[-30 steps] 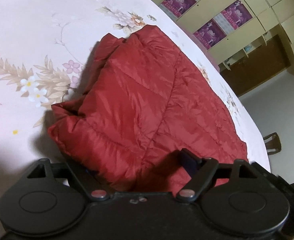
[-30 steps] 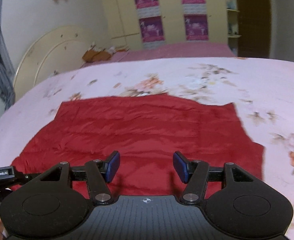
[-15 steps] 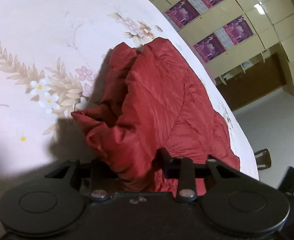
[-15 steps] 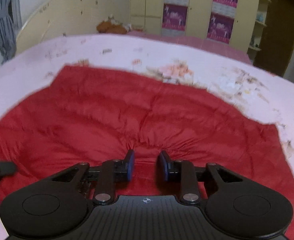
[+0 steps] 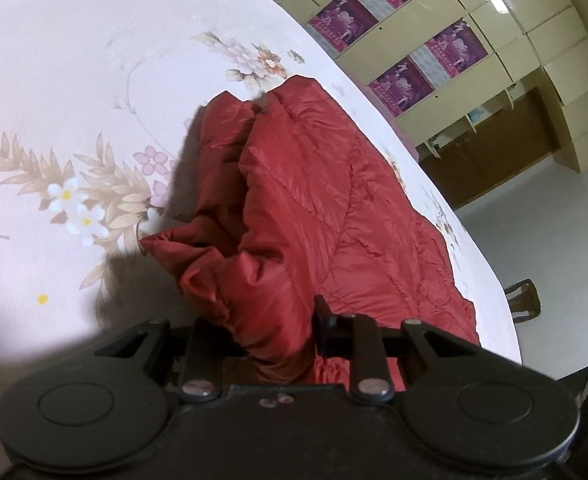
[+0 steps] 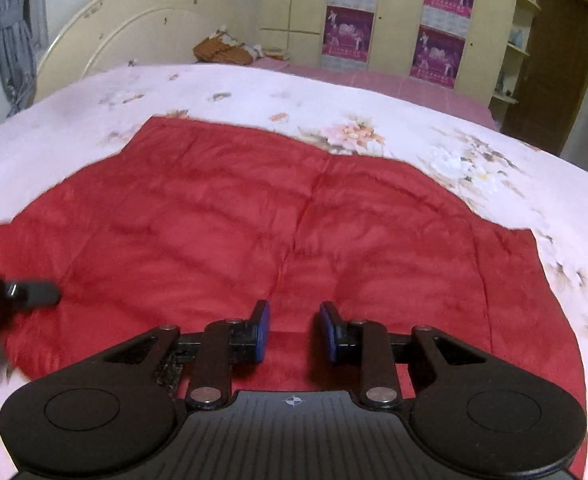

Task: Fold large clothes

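- Red quilted jacket lies spread on the floral bedspread, its far edge toward the headboard.
- Left hand-held gripper is clenched on a bunched edge of the jacket; the fabric rises in a ridge off the bedspread.
- Right hand-held gripper hovers over the jacket's near edge, jaws parted, nothing between them.
- Step in hand, by my reading: gathering one side to start a fold.
- Next move likely calls for the right one to pinch the near edge, then both carry the fabric across the jacket, keeping the layers level.
- Risk: slick fabric may slip out.
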The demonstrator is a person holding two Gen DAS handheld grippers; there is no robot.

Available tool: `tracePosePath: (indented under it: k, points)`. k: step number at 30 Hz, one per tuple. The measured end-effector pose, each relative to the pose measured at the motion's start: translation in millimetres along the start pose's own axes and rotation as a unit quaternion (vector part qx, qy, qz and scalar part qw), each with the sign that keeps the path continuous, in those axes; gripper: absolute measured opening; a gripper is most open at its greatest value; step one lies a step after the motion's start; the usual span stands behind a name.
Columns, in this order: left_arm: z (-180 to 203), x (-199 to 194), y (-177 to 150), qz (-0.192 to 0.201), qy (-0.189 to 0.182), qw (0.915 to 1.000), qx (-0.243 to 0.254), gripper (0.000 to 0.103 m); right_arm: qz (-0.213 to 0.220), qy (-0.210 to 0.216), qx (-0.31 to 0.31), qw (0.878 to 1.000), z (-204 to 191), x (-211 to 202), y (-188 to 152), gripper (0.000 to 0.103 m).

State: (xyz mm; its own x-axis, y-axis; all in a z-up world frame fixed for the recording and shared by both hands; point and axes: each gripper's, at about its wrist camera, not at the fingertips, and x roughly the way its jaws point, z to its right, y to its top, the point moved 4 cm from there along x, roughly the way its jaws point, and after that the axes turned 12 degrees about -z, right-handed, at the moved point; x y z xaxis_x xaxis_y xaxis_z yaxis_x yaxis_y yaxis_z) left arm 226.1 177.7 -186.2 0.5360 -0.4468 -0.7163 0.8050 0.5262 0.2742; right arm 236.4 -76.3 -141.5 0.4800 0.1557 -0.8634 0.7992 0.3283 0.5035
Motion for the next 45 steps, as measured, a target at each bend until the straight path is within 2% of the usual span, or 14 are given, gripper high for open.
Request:
tracePosePath:
  k: [5,9,13,16,19,21,26,30,33,37,41,43,44,45]
  points:
    - [21,-11,0,0.023,0.018,0.9976,0.062,0.021,-0.019,0.009,0.007,1.0,-3,22,-3,0.028]
    - [53,-20,1,0.052,0.031,0.9886,0.138,0.021,-0.02,0.032,0.025,0.999,4,25,-2,0.028]
    - [105,-25,-2,0.067,0.027,0.9705,0.23,0.021,-0.015,0.056,0.037,0.998,11,26,-4,0.028]
    - [145,-19,-12,0.06,0.018,0.9573,0.282,0.021,-0.005,0.073,0.039,0.997,16,26,-7,0.027]
    - [183,-8,-26,0.056,0.018,0.9423,0.33,0.021,-0.016,0.088,0.051,0.995,29,15,-1,0.028]
    - [204,-2,-35,0.053,0.016,0.9353,0.349,0.021,0.016,0.077,0.079,0.994,53,-16,-8,0.028]
    - [243,29,-66,0.028,0.011,0.9159,0.4,0.021,0.044,0.033,0.121,0.991,119,-78,-47,0.029]
    - [262,60,-94,-0.002,0.005,0.8994,0.437,0.021,0.047,0.003,0.159,0.986,153,-100,-78,0.029]
    - [271,86,-116,-0.025,0.007,0.8834,0.468,0.021,0.043,-0.013,0.185,0.982,172,-107,-98,0.029]
    - [271,113,-144,-0.046,0.031,0.8626,0.503,0.022,0.037,-0.027,0.212,0.976,192,-115,-118,0.029]
    - [273,117,-151,-0.038,0.04,0.847,0.529,0.038,0.062,-0.021,0.232,0.97,204,-132,-116,0.029]
    - [277,115,-155,-0.042,0.035,0.8409,0.538,0.054,0.081,0.002,0.239,0.968,205,-144,-109,0.029]
    - [276,112,-157,-0.046,0.026,0.8393,0.541,0.067,0.091,0.021,0.241,0.966,204,-149,-104,0.029]
    - [280,110,-157,-0.047,0.018,0.8389,0.542,0.074,0.097,0.034,0.238,0.966,200,-153,-101,0.029]
